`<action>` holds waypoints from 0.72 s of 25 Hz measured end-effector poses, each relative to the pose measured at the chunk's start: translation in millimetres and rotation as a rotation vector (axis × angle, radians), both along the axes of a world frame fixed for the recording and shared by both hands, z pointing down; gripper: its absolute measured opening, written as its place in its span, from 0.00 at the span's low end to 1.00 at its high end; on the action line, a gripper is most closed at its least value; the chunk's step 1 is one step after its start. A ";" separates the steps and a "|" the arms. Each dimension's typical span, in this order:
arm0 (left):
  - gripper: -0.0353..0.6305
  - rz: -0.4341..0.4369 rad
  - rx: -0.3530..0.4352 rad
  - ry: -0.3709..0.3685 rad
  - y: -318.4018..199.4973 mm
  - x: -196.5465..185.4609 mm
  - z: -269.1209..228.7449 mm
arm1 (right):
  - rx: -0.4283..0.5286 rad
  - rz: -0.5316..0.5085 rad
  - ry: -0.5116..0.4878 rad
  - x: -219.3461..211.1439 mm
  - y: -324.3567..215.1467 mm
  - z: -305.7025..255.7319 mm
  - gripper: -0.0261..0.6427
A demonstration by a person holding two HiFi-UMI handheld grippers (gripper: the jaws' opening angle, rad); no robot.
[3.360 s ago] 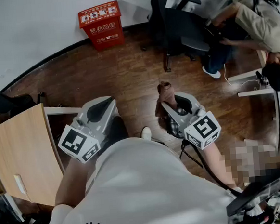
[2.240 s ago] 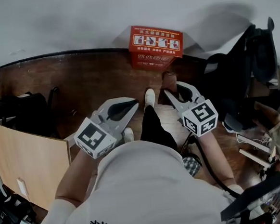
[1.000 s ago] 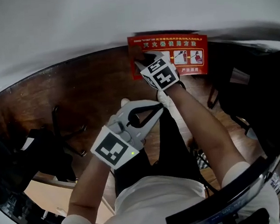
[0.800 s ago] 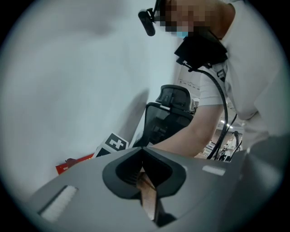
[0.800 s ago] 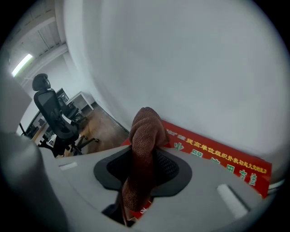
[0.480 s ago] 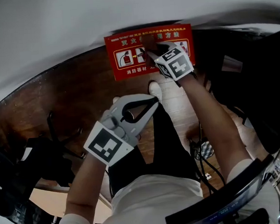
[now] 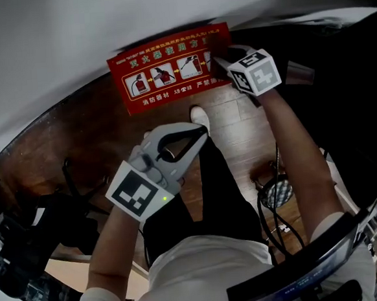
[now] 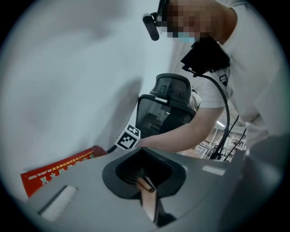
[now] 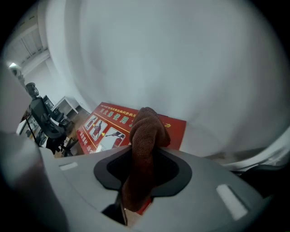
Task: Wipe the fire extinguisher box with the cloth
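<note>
The red fire extinguisher box [image 7: 169, 67] stands on the wooden floor against the white wall, its printed top facing me. My right gripper [image 7: 221, 57] rests at the right end of that top. It is shut on a brown cloth [image 9: 145, 145], which bunches out past the jaws onto the box [image 9: 106, 122]. My left gripper [image 7: 197, 134] hangs over my legs, well short of the box, shut with nothing in it. In the left gripper view the closed jaws [image 8: 146, 183] point toward the box [image 8: 59, 174] and the right gripper's marker cube [image 8: 128, 137].
A black office chair [image 8: 170, 104] stands just right of the box. Dark chair legs [image 7: 80, 181] lie at the left on the floor. A cable and a round object [image 7: 276, 191] sit by my right leg. My white shoe [image 7: 200, 116] is just before the box.
My right gripper has slid the cloth rightward along the box top, from its left part to its right end. The left gripper has barely moved.
</note>
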State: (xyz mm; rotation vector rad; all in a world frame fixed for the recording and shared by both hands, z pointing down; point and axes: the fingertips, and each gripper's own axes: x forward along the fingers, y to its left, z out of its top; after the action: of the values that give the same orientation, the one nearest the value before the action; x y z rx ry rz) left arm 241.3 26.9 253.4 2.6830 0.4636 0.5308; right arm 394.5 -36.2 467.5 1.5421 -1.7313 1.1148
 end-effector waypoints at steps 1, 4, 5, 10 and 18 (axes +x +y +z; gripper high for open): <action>0.05 0.007 -0.001 0.002 2.4 5.4 0.4 | 0.000 0.006 -0.002 7.4 3.3 0.5 0.21; 0.05 0.029 -0.007 0.011 9.6 23.3 0.5 | 0.004 0.019 -0.019 28.7 13.5 1.5 0.21; 0.05 0.038 -0.004 0.011 11.8 28.6 1.6 | 0.006 0.019 -0.028 34.1 16.5 2.2 0.21; 0.05 0.069 0.012 0.008 14.0 57.0 11.9 | 0.012 0.043 -0.084 61.2 28.8 9.6 0.21; 0.05 0.075 -0.012 0.033 5.9 97.0 25.1 | 0.019 0.028 -0.249 65.6 34.7 48.4 0.21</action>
State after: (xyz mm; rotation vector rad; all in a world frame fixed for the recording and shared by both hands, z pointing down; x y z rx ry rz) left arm 338.3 32.8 278.6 2.6751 0.5765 0.5040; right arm 460.1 -1.6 516.0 1.4946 -1.8903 1.3566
